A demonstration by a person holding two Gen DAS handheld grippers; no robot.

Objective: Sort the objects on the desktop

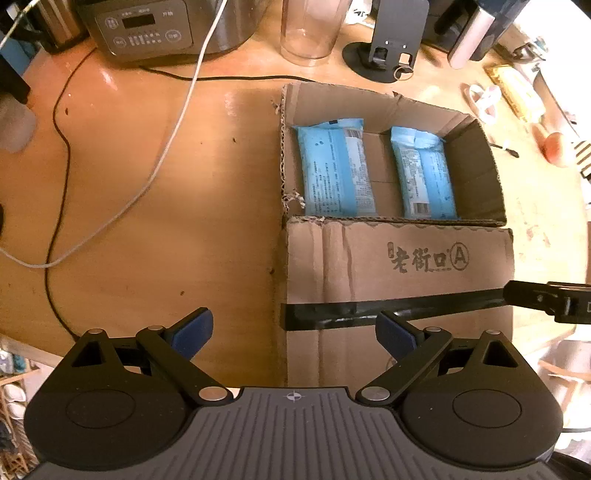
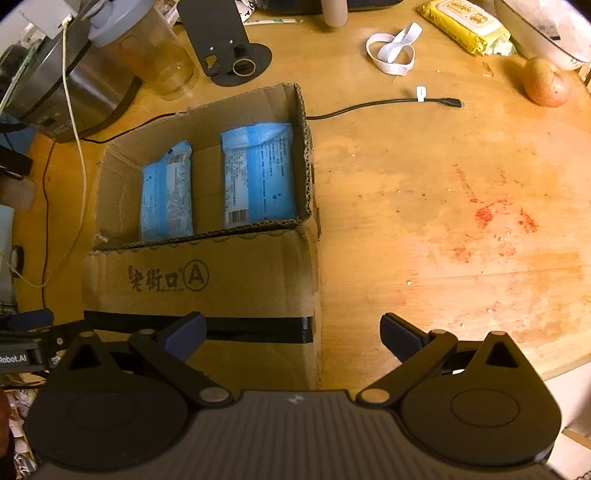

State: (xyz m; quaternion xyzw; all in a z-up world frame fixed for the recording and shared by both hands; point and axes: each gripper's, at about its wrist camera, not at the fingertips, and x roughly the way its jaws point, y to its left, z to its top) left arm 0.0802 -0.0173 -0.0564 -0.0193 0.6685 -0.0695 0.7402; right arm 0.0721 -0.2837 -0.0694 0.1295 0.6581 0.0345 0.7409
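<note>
Nearest, left gripper (image 1: 293, 332) and right gripper (image 2: 293, 334) hang spread and empty above the near wall of the cardboard box (image 1: 399, 258). Inside lie two blue packets (image 1: 334, 166) (image 1: 424, 173), side by side. Farther right on the table (image 2: 424, 221) — a white strap (image 2: 391, 48), yellow wipes pack (image 2: 465, 24), an apple (image 2: 546, 83). Judged step: between placements — next calls for reaching far right.

1. The surface (image 2: 424, 184) is glossy wood, stained red right of the box.
2. The box (image 1: 399, 258) is matt corrugated cardboard.
3. Inside it, the blue packets (image 1: 336, 166) are shiny plastic film.
</note>
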